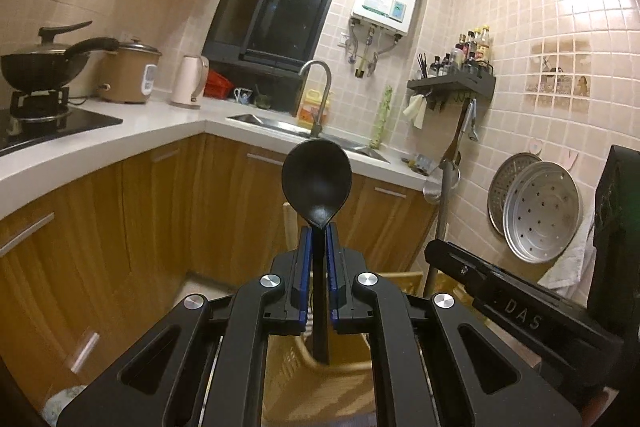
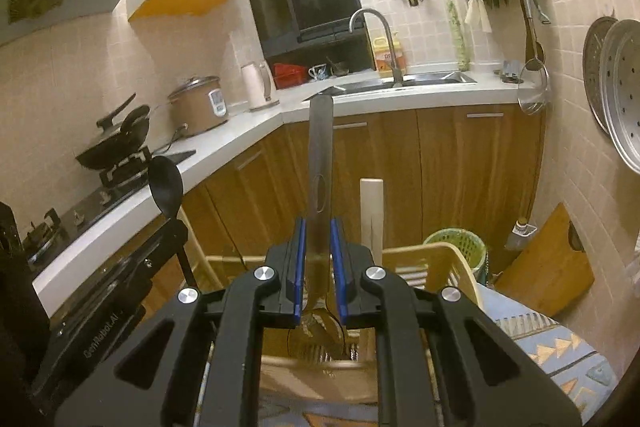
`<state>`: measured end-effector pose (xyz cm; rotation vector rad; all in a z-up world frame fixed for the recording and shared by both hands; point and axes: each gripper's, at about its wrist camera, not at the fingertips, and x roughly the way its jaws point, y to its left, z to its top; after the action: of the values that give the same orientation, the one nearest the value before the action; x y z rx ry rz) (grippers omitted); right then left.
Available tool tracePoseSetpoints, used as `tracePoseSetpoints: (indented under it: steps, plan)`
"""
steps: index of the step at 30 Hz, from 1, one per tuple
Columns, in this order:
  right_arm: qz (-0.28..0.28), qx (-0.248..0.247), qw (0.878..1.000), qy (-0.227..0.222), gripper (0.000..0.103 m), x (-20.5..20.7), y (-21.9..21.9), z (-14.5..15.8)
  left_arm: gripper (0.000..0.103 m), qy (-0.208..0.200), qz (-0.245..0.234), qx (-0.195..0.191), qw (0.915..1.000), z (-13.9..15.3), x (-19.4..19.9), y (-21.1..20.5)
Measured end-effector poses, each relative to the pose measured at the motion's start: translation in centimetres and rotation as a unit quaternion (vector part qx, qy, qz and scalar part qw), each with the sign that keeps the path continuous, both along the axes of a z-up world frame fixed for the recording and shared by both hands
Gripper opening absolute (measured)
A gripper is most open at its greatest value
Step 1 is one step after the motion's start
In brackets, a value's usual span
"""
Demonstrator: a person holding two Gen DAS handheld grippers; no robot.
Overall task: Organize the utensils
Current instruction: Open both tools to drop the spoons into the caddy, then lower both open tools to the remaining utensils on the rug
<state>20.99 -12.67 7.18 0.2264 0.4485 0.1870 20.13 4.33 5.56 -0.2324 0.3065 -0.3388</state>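
Black spoon [image 1: 317, 179] stands bowl-up at frame centre in the left wrist view, its neck clamped between the left gripper [image 1: 319, 227] jaws. Right gripper [image 2: 319, 223] jaws clamp a steel utensil [image 2: 320, 155], handle up, its head apparently a slotted turner, over a wooden rack [image 2: 440, 259].

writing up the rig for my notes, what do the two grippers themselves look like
Both match: the left gripper and right gripper have matte black, angular linkage arms with triangular cut-outs, round silver pivot bolts, and two narrow fingers faced with blue pads. Seen from the other camera, the right gripper's body reads "DAS", the left's side "GenRobot.AI". No cables or sleeves show.
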Motion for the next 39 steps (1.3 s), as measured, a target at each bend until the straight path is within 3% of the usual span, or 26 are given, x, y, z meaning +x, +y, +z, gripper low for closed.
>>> tracePoseSetpoints:
  steps: [3,5,16,21,25,28,30,33,34,39]
  plan:
    - [0.013,0.013,1.0,0.009,0.027,-0.8,-0.5,0.2,0.022,-0.006,-0.005,0.001,1.0,0.3,-1.1,0.3]
    - [0.019,0.016,1.0,0.01,0.03,-1.3,-0.7,0.5,0.028,-0.013,-0.006,-0.001,0.9999,0.8,-2.0,0.7]
    - [0.034,0.014,0.999,-0.021,0.03,-7.9,-2.7,6.3,0.031,-0.032,-0.024,-0.028,0.9988,6.5,-7.7,4.1]
    - [0.037,0.004,0.999,0.025,0.03,-10.2,-3.2,6.9,0.037,0.018,-0.044,-0.017,0.9987,7.9,-10.0,4.7]
    - [0.067,-0.007,0.99,0.127,0.03,-10.8,-3.1,4.0,0.037,0.104,-0.075,0.002,0.9917,5.9,-10.8,4.7]
    - [0.086,-0.027,0.973,0.214,0.03,-10.9,-2.5,0.3,0.037,0.187,-0.107,0.03,0.9761,2.2,-11.0,3.7]
    - [0.108,-0.031,0.958,0.263,0.03,-11.2,-1.9,-2.3,0.037,0.247,-0.123,0.058,0.9595,-1.1,-11.0,2.8]
    - [0.125,-0.033,0.945,0.3,0.03,-11.7,-1.2,-4.6,0.037,0.314,-0.144,0.085,0.9344,-5.2,-11.3,1.6]
    - [0.127,-0.039,0.941,0.311,0.03,-11.9,-0.8,-5.4,0.037,0.33,-0.148,0.092,0.9276,-6.4,-11.6,1.2]
    - [0.13,-0.023,0.925,0.355,0.03,-12.6,-0.2,-7.7,0.037,0.367,-0.147,0.131,0.9089,-9.8,-12.8,-0.2]
